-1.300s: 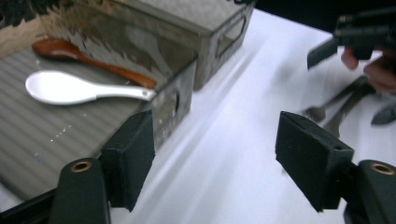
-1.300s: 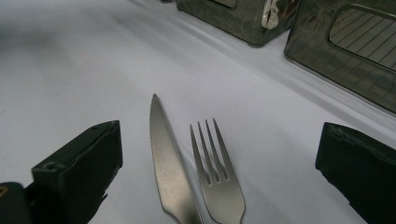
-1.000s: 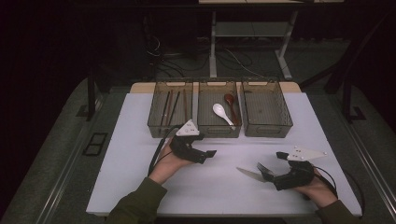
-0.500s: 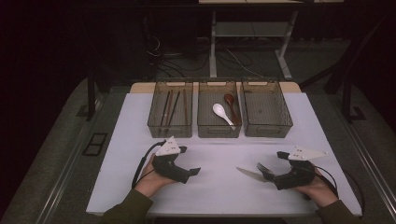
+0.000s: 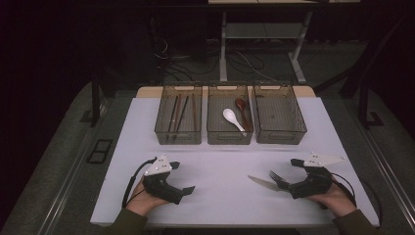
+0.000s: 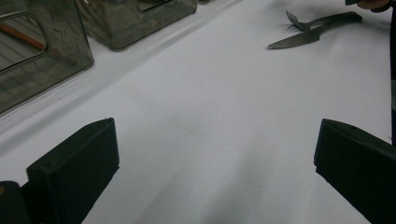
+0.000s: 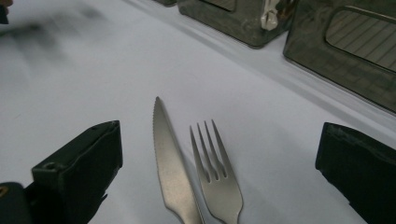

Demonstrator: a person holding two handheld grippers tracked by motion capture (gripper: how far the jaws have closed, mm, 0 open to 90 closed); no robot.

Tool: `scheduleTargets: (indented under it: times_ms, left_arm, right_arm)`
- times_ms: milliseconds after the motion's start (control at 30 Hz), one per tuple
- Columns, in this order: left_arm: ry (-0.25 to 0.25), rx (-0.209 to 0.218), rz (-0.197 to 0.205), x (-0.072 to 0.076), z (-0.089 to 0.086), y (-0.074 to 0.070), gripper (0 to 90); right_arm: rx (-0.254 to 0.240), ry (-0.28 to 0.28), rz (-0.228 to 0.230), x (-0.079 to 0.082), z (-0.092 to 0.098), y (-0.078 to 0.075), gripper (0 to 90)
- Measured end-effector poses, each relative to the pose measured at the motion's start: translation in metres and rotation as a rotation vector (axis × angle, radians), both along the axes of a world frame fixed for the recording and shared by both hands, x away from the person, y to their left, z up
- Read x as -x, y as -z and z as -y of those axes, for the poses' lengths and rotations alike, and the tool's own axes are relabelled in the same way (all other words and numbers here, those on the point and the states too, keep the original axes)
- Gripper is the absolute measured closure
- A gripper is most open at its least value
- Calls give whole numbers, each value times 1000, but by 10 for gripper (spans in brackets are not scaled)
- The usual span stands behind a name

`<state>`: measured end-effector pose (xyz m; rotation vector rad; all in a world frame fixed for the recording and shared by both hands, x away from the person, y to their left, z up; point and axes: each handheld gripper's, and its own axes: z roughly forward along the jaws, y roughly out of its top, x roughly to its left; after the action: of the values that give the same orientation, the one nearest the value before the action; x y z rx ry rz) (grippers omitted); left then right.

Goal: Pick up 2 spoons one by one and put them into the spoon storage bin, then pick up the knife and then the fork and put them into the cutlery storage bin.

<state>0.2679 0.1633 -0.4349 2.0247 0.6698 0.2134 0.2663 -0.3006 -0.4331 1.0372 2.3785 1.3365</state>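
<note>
A metal knife and a fork lie side by side on the white table at the front right. My right gripper rests just behind them, open. In the right gripper view the knife and fork lie between the wide-apart jaws, touching neither. My left gripper sits at the front left, open and holding nothing. From the left gripper view the knife and fork are far off across bare table.
Three clear bins stand in a row at the back. The left bin holds chopsticks. In the middle bin lie a white spoon and a brown spoon. The right bin looks empty. Dark floor surrounds the table.
My left gripper has drawn back from near the left bin to the front left of the table. The right gripper, knife and fork have stayed put.
</note>
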Motion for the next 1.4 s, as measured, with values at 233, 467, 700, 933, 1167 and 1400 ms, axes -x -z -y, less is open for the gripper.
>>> scheduleTargets:
  times_ms: [233,467,700,933,1167,1400]
  left_arm:
    - [14,3,-7,-1,-1,3,0]
    - [19,9,-14,-2,-1,5,0]
    - [24,5,-15,-2,-1,5,0]
    - [30,-2,-17,-1,0,4,0]
    - [30,3,-22,-2,-1,5,0]
    - [29,4,-25,-2,0,6,0]
  right_arm:
    - [-20,-41,-7,-1,2,-7,6]
    - [17,-22,7,-3,9,-13,6]
    - [69,-22,-9,-5,20,-18,6]
    - [145,-22,-31,-7,31,-18,7]
    - [218,-47,-52,-10,37,-18,59]
    - [283,-88,-85,-11,36,-18,163]
